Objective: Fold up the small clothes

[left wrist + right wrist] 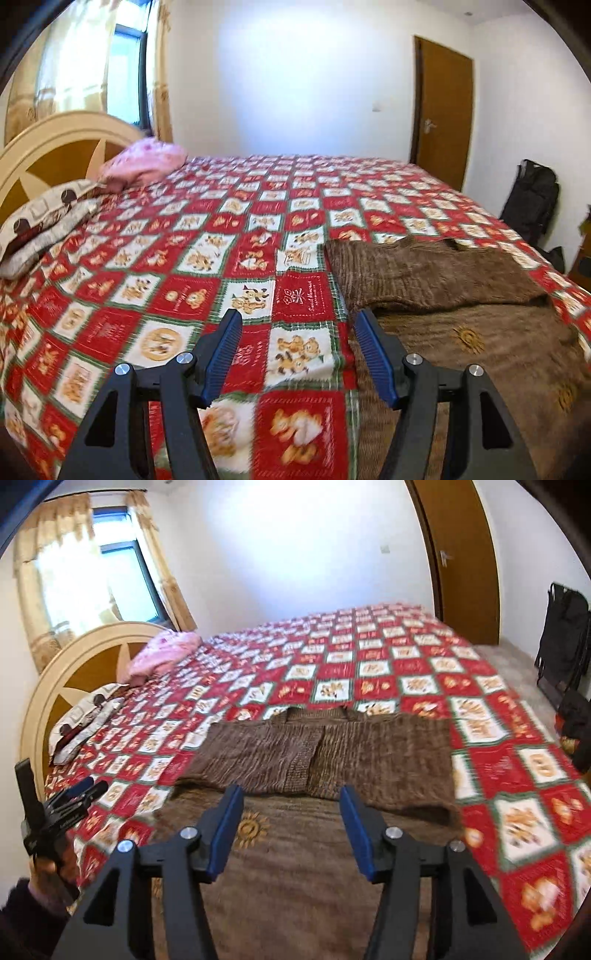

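A brown knitted garment (pixel 432 273) lies flat on the red patterned bedspread (pixel 207 266), its upper part folded over a smoother brown part with gold sun motifs (pixel 469 338). In the right wrist view the knit (pixel 325 753) lies straight ahead. My left gripper (pixel 297 321) is open and empty, above the bedspread at the garment's left edge. My right gripper (pixel 291 797) is open and empty, above the garment's near part. The left gripper also shows in the right wrist view (pixel 86 788) at the far left, held by a hand.
A pink pillow (pixel 144 166) and a patterned pillow (pixel 44 225) lie by the cream headboard (pixel 55 140) at the left. A black bag (pixel 533 203) stands by the wall at the right, near a brown door (pixel 443 110). The bedspread stretches far behind the garment.
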{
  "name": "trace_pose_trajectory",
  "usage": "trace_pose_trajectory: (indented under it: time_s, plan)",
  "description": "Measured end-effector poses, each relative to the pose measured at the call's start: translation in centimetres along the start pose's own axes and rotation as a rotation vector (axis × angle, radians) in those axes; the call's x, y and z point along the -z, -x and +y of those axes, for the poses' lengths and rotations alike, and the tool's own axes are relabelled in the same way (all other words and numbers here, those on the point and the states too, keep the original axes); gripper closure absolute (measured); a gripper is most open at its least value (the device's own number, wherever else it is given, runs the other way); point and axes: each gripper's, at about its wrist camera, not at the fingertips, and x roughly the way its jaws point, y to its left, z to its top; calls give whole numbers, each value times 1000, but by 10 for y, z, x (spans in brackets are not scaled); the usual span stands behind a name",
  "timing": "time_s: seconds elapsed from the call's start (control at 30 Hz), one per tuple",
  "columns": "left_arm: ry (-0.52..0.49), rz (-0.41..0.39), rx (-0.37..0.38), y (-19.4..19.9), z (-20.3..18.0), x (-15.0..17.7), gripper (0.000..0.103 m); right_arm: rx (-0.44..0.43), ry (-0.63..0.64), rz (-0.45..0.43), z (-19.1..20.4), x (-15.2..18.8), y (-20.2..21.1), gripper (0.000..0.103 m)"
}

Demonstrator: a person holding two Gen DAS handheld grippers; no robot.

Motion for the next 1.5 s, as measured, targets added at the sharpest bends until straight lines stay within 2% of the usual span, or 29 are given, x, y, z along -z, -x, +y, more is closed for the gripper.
trace_pose_trajectory:
  time_s: [0.13,0.27,0.33,0.4,0.47,0.6,0.87,1.0,1.2,1.23,1.27,1.33,1.4,1.5]
  plan:
    - [-52,-31,67,37,8,12,38,-18,34,2,18,17,18,40]
    - [-79,-47,154,70,12,28,32,-46,88,35,35,45,29,40]
    - [-86,-47,213,87,14,37,32,-96,113,79,48,64,27,40]
    - [-107,-56,237,104,15,44,32,-144,152,114,67,80,23,40]
    - [-135,-63,243,117,15,50,32,-199,185,148,84,95,20,40]
    - [-211,-90,201,142,19,63,32,-333,315,230,136,126,5,40]
    - [-212,-108,206,158,31,81,32,-537,498,417,215,172,-38,40]
    - [-199,-115,194,159,41,83,32,-552,573,495,231,193,-49,40]
    - [-165,-113,180,155,51,82,32,-495,698,499,241,211,-50,41]
    - [-170,-112,173,154,51,83,32,-486,720,494,242,212,-49,50]
    - [-174,-111,170,154,51,84,32,-456,742,480,243,213,-50,69]
    - [-181,-112,169,153,49,84,32,-417,732,478,238,208,-54,90]
    - [-193,-107,178,150,45,84,32,-463,600,519,222,195,-61,94]
    - [-217,-98,204,145,37,84,32,-494,449,529,201,178,-68,95]
